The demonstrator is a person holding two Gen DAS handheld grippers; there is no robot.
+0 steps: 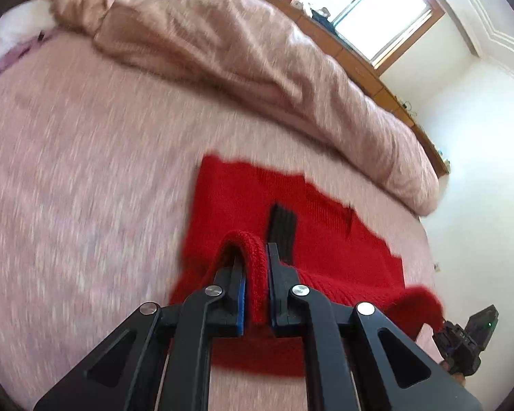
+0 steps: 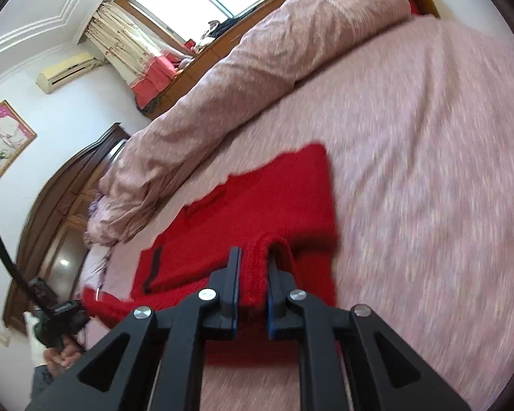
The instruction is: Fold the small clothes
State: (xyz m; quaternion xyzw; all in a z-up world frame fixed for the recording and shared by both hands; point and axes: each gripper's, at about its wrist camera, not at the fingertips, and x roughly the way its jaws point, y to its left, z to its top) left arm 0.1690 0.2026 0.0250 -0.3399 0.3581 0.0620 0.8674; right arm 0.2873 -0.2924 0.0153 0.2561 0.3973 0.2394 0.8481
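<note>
Right wrist view alone shows a framed picture (image 2: 7, 138) and air conditioner (image 2: 66, 72), while one red knitted garment (image 1: 291, 212) on the pink bed (image 1: 85, 188) has a fold pinched in each of two grippers' (image 1: 256, 263) (image 2: 253, 267) jaws.

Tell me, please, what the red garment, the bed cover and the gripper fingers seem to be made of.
Garment: knitted yarn, probably wool or acrylic; ribbed stitches show at the pinched edge, matte.
Bed cover: soft woven cloth, pink and speckled; blur hides the weave, so the fibre is unclear.
Fingers: hard black plastic, it seems, slightly glossy, with blue pads, perhaps rubber, and metal pins.
</note>
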